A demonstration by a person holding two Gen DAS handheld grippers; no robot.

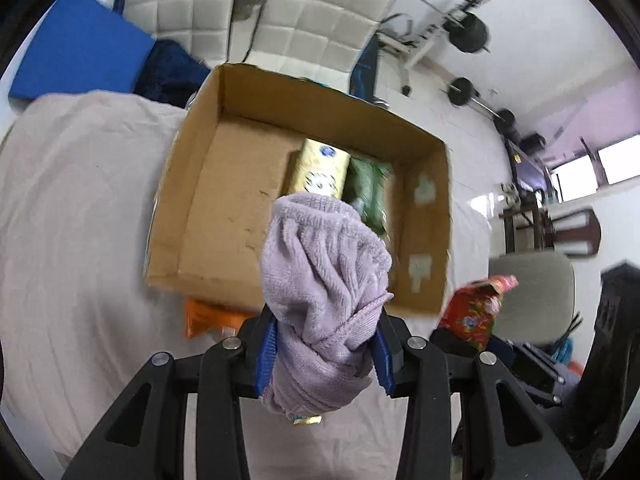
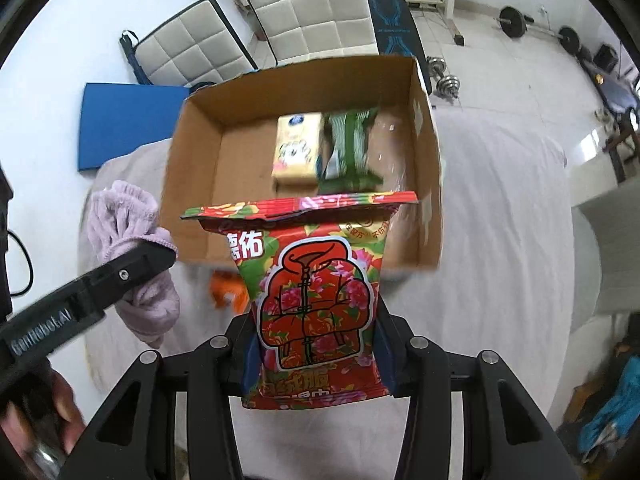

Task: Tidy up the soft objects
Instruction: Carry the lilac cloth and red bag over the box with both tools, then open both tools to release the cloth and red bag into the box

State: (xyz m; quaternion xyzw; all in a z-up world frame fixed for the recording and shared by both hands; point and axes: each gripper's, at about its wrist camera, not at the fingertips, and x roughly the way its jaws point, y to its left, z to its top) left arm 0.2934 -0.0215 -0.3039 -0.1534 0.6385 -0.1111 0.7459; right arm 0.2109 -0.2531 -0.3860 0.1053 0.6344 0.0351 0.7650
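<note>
Lilac towel [image 1: 326, 276]: one, clamped in left gripper [image 1: 324, 354]. One red packet [image 2: 316, 292] clamped in right gripper [image 2: 316, 356]. Cardboard box [image 1: 192, 184] holds two packs.

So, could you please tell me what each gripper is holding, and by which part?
Left gripper: lilac towel, clamped around its bunched lower part. Right gripper: red floral packet, gripped by its lower sides.

I hold a bunched lilac towel [image 1: 324, 276] and a red floral packet [image 2: 316, 292] before the box's [image 2: 200, 184] near edge, yellow [image 2: 296, 148] and green [image 2: 348, 148] packs inside
</note>
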